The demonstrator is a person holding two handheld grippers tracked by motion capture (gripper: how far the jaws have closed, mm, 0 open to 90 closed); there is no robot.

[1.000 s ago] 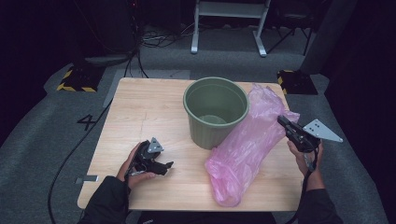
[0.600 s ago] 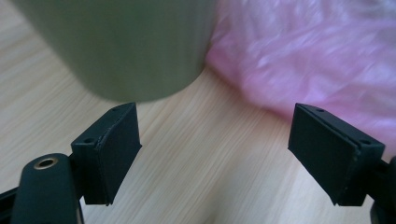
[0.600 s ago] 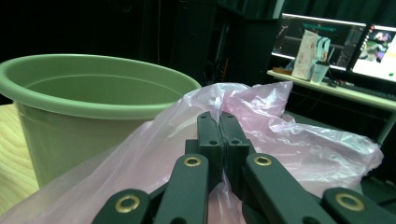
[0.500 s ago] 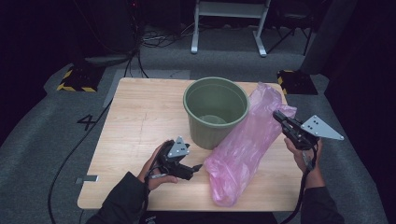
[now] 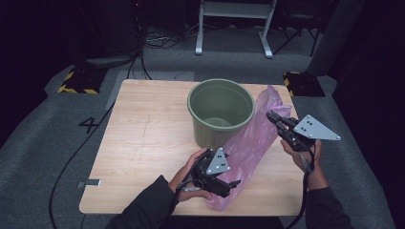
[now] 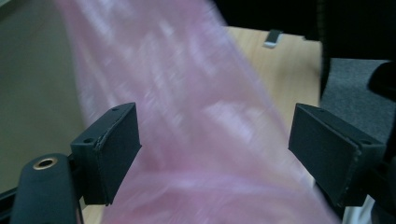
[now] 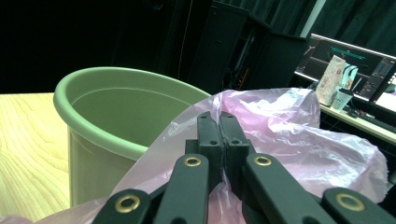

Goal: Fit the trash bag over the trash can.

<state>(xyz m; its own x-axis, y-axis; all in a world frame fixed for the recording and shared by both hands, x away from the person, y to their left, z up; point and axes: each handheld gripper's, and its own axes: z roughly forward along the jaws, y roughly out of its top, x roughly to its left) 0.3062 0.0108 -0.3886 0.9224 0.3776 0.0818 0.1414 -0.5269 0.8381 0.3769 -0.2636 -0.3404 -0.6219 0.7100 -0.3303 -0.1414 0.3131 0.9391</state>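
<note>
The step in hand looked like getting the pink bag [image 5: 250,143] ready to line the green bucket [image 5: 220,110]. The bag, a thin, crinkled, translucent film, lay slanted on the wooden bench [image 5: 143,143], leaning against the bucket's smooth, tapered plastic wall. The right gripper [image 5: 271,116] was clamped shut on the bag's upper end beside the rim. The left gripper [image 5: 234,183] stood wide open astride the lower end. Next, it would probably need to pinch the film there.

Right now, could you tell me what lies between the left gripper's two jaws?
The pink plastic bag passes between the open jaws of the left gripper, as the left gripper view shows; the pads do not press on it.
</note>
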